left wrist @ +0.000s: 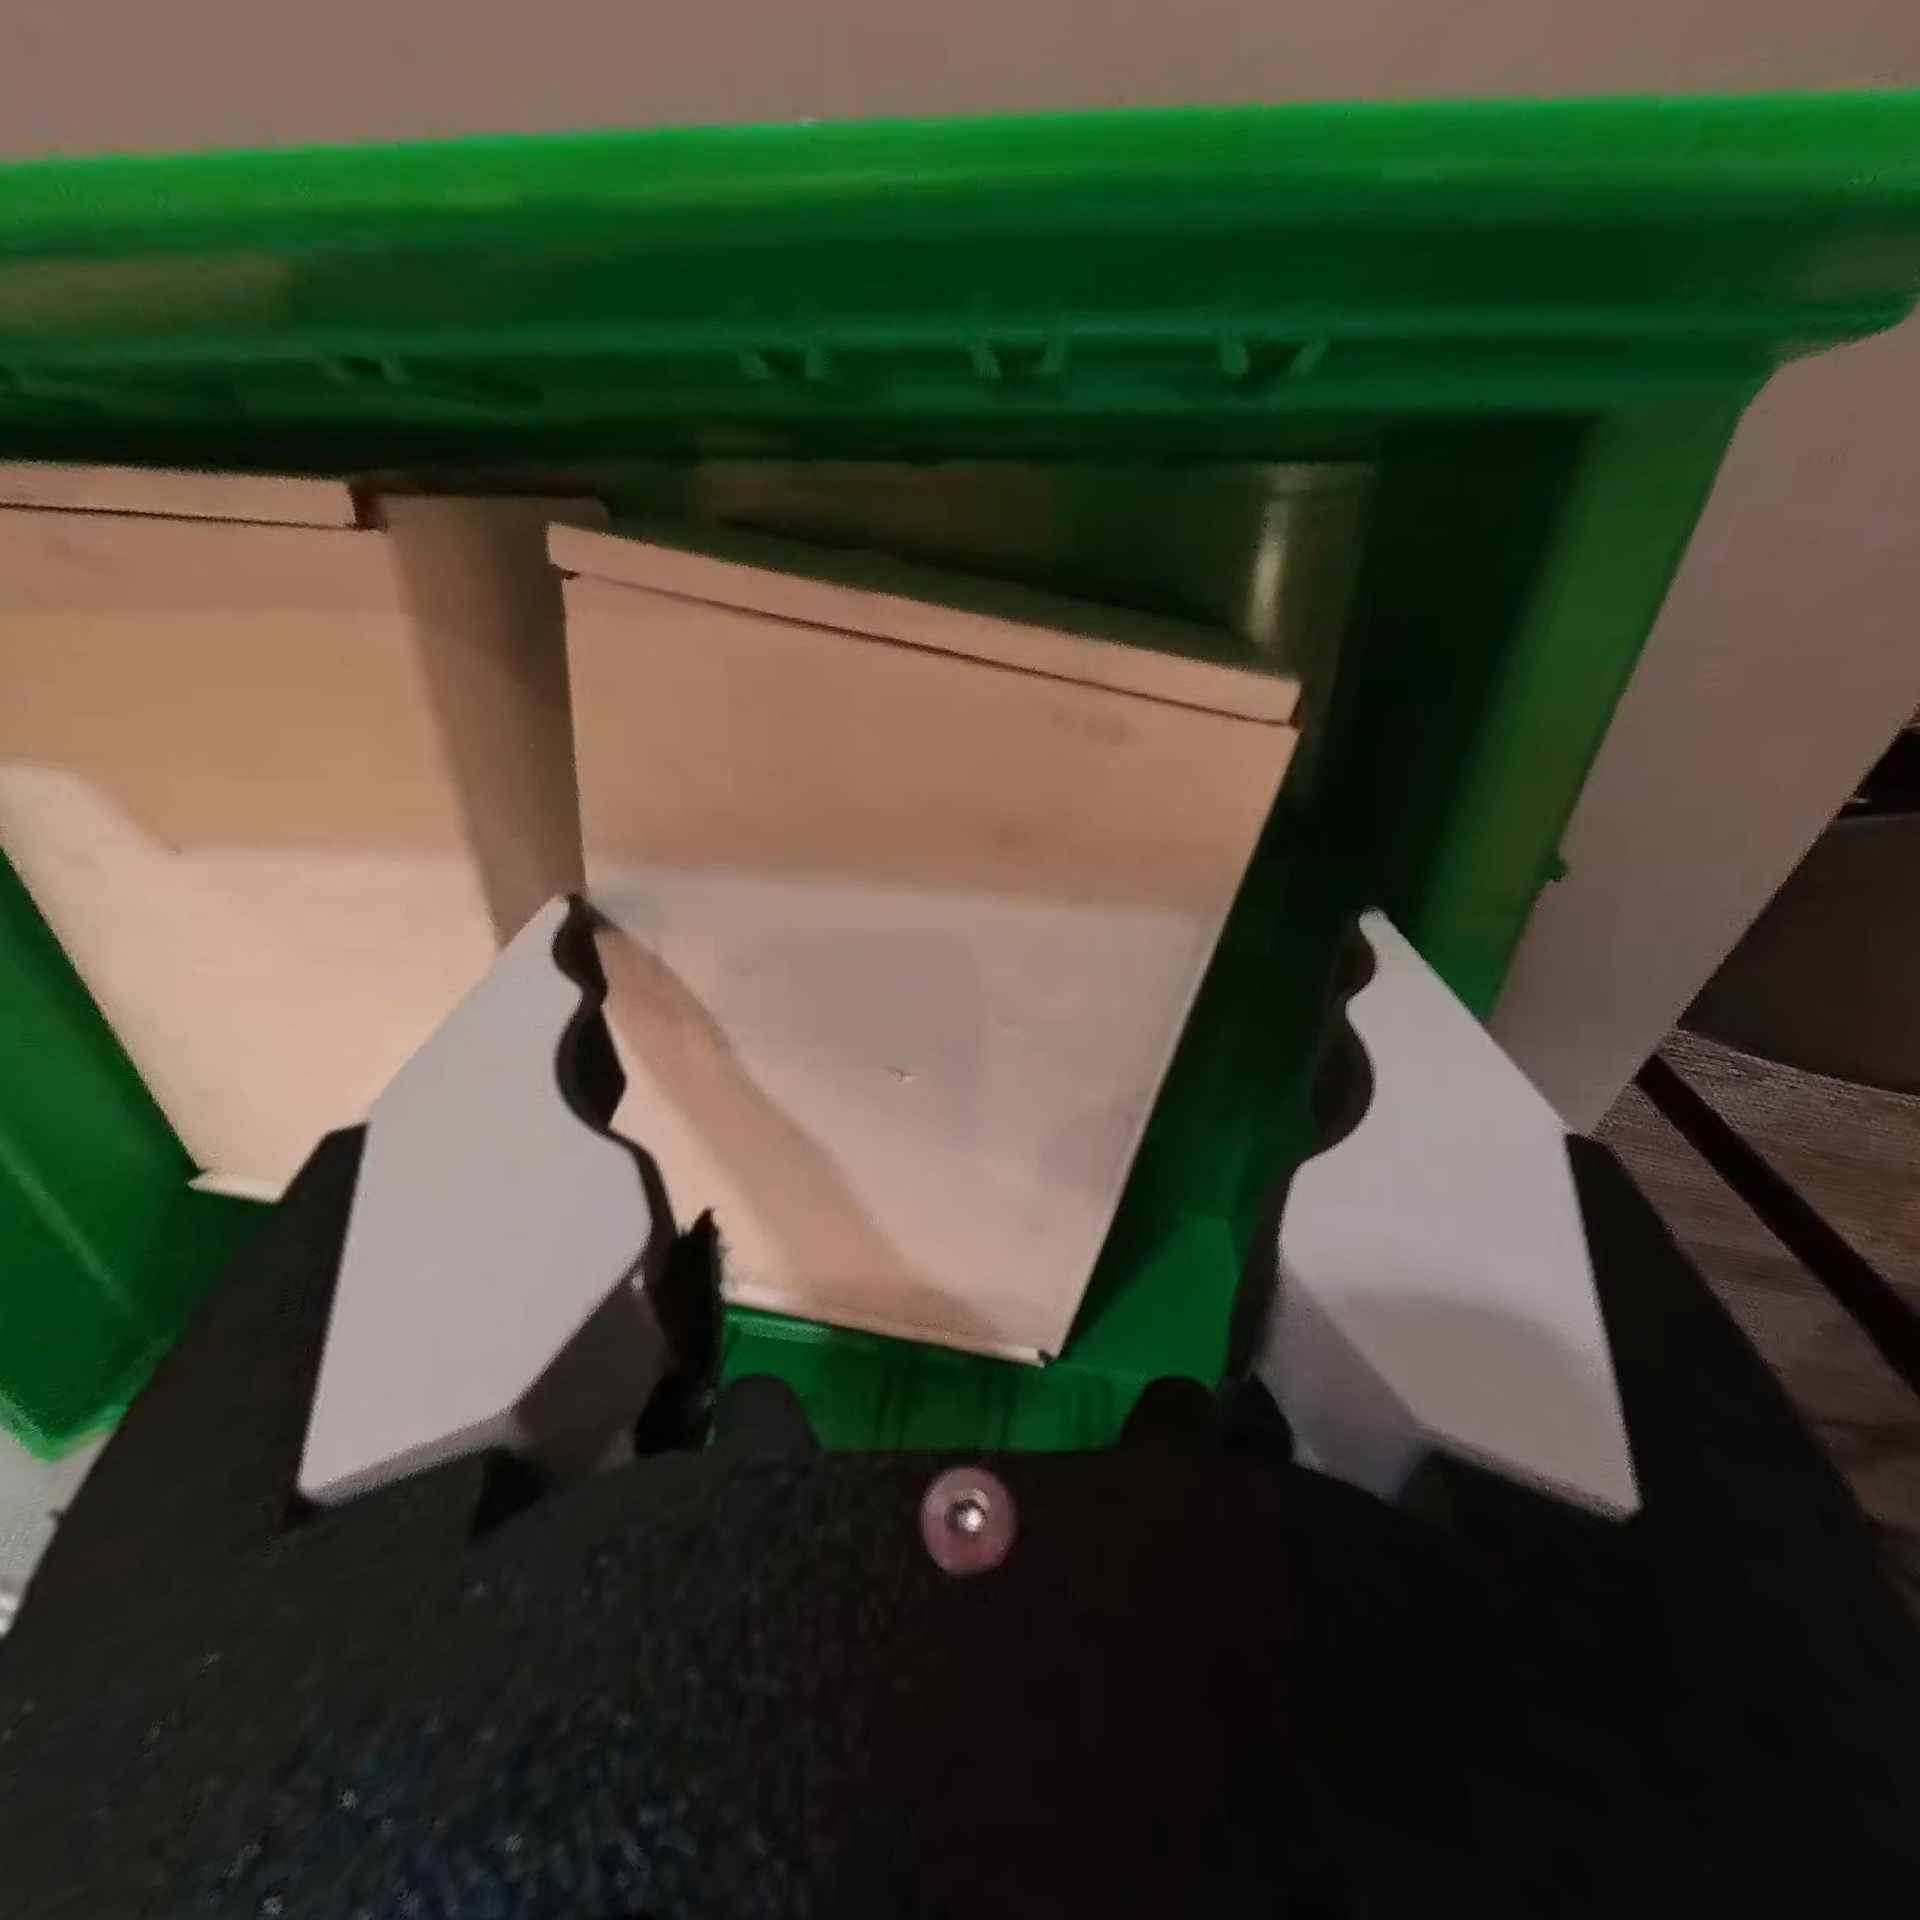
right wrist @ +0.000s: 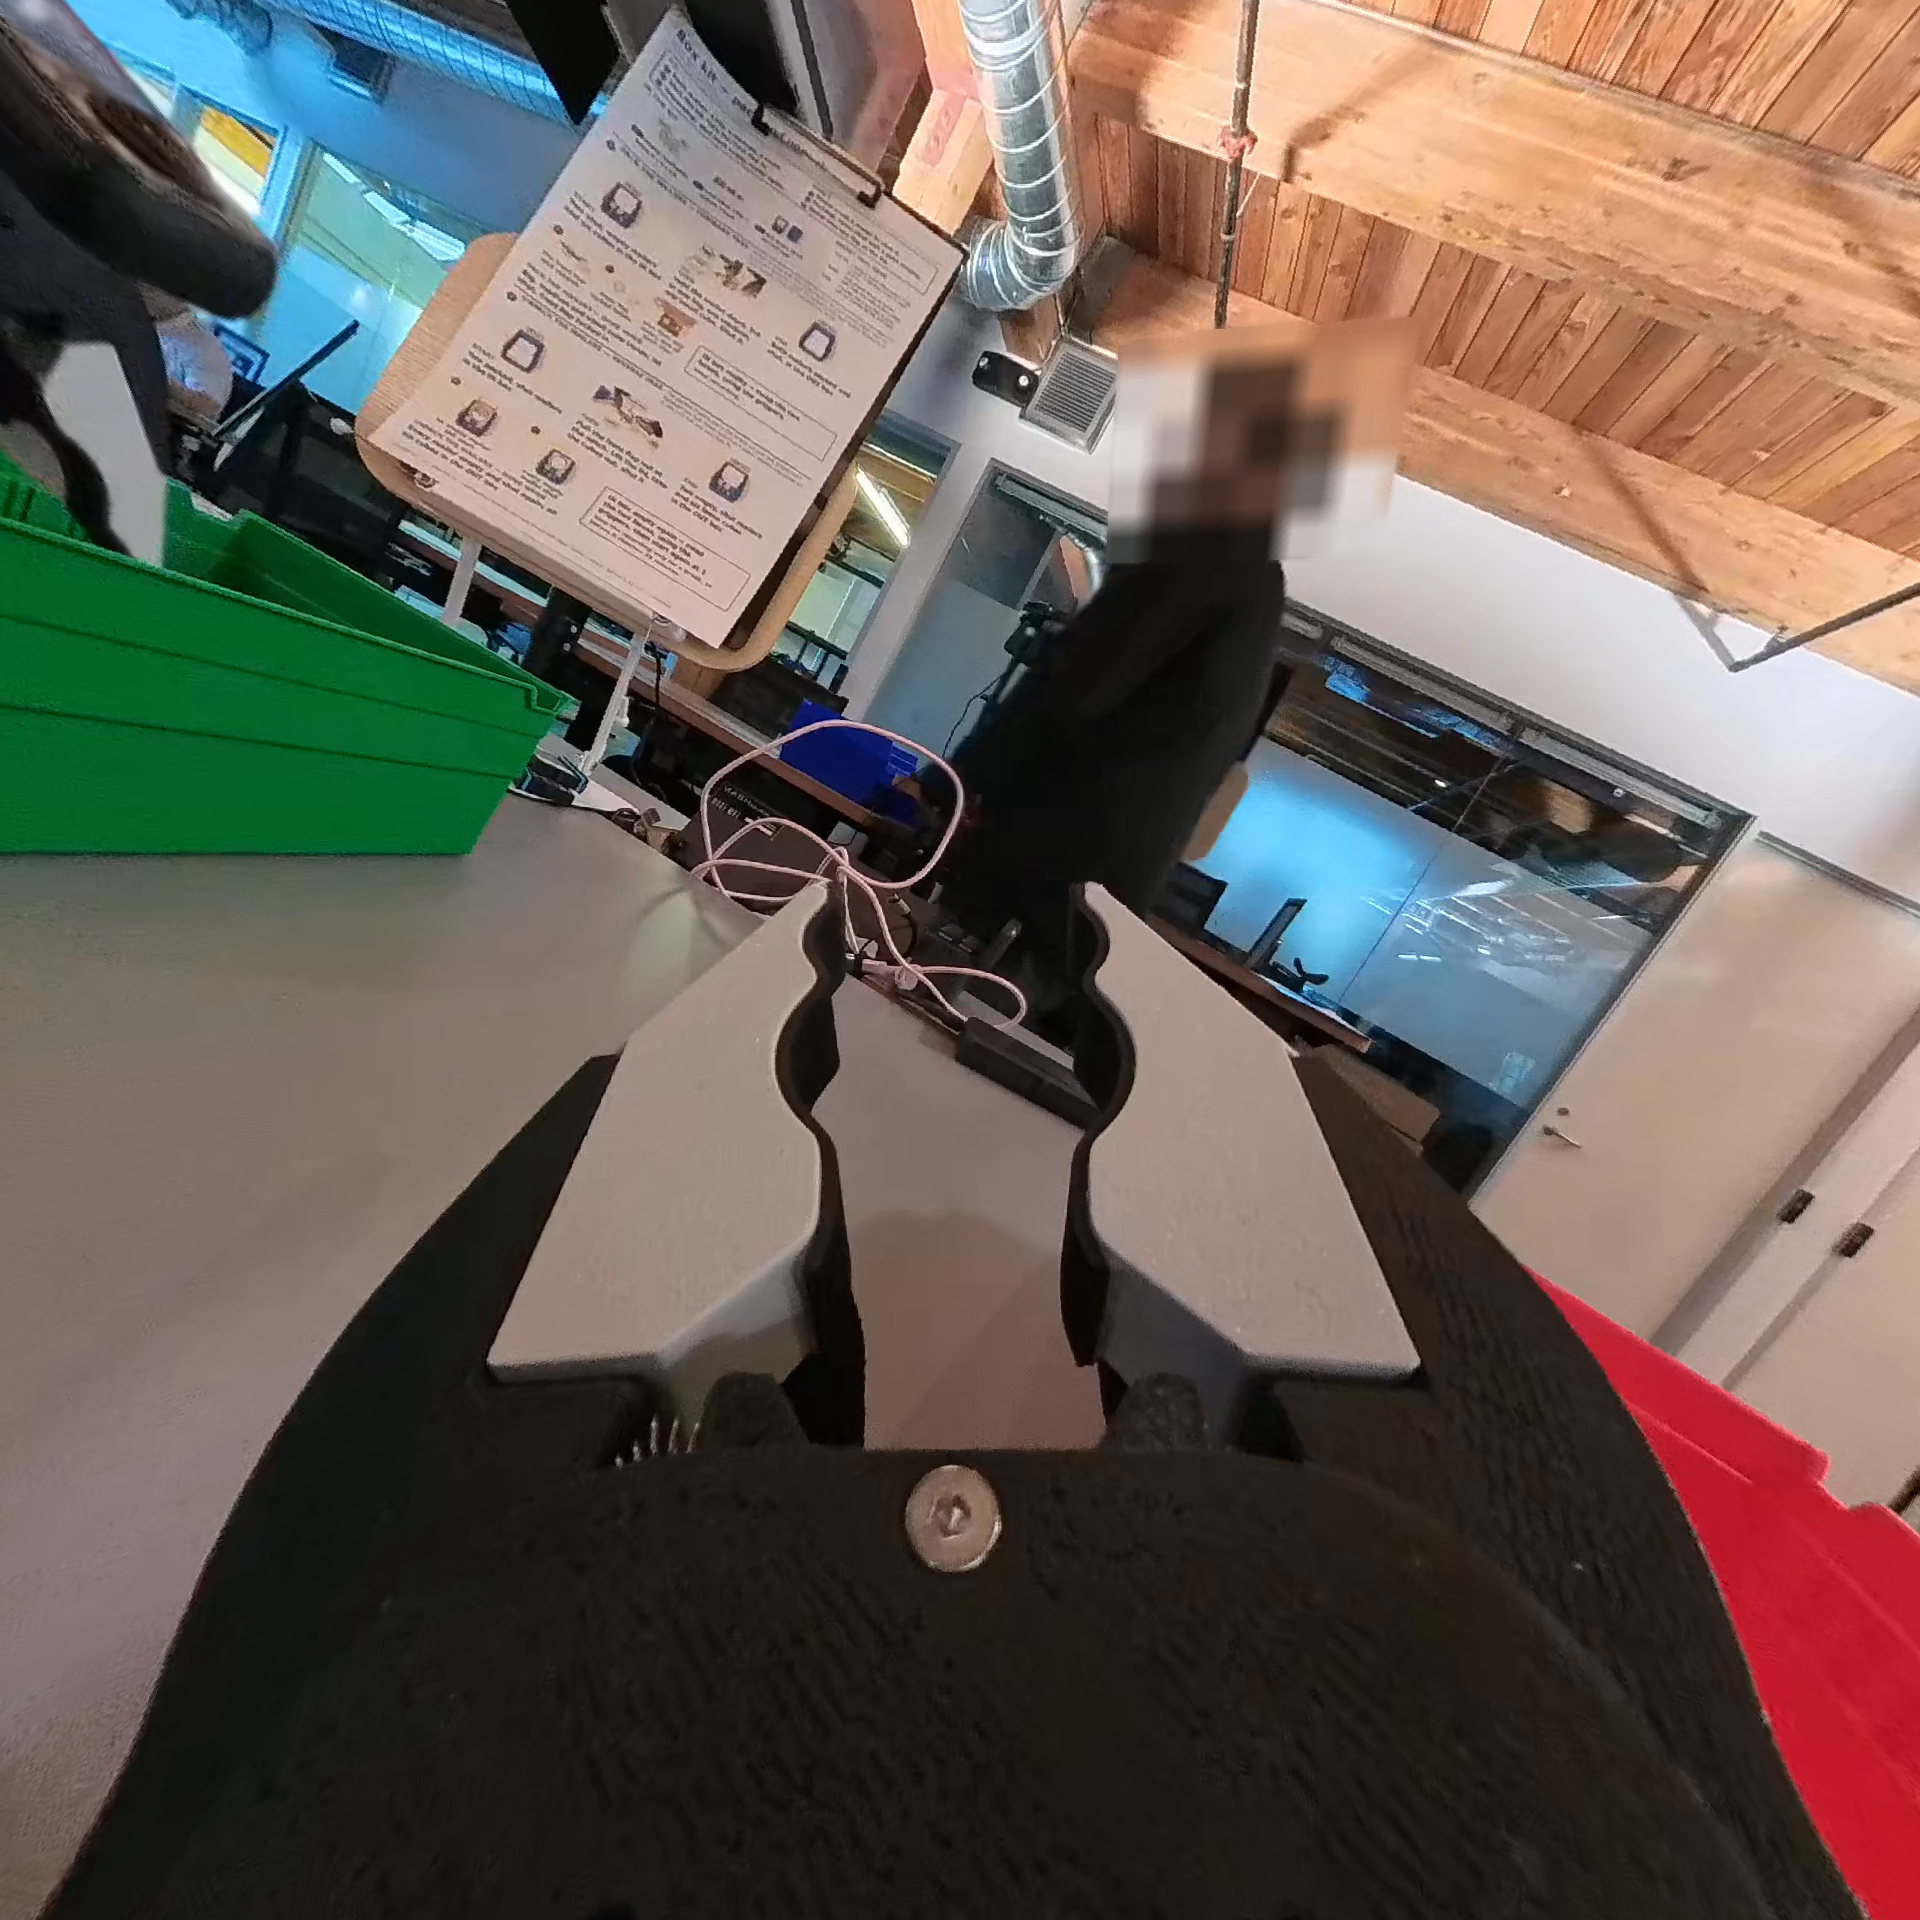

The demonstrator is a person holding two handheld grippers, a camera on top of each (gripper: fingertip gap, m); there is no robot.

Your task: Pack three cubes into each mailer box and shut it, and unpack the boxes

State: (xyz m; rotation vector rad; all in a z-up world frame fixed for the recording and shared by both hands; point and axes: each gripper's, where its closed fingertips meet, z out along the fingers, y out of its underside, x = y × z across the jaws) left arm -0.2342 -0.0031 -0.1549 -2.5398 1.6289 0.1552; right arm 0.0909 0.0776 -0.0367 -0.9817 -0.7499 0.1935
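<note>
In the left wrist view a closed brown cardboard mailer box [left wrist: 914,831] lies in the right end of a green bin [left wrist: 935,239]. My left gripper [left wrist: 968,914] is wide open and straddles this box. Its left fingertip [left wrist: 499,997] is at the box's left edge, and its right fingertip [left wrist: 1423,1018] is over the bin's wall, apart from the box. A second mailer box [left wrist: 208,779] lies to the left, with another cardboard piece [left wrist: 468,675] standing between them. My right gripper [right wrist: 953,899] is open and empty above the grey table [right wrist: 260,1091]. No cubes show.
In the right wrist view the green bin [right wrist: 229,727] stands at the left, with my left gripper [right wrist: 104,447] over it. A red bin [right wrist: 1766,1558] is at the lower right. A pink cable [right wrist: 831,831], a clipboard with a sheet [right wrist: 665,343] and a person [right wrist: 1122,727] are beyond the table's far edge. My hands' fingertips stand some 35 centimeters from each other.
</note>
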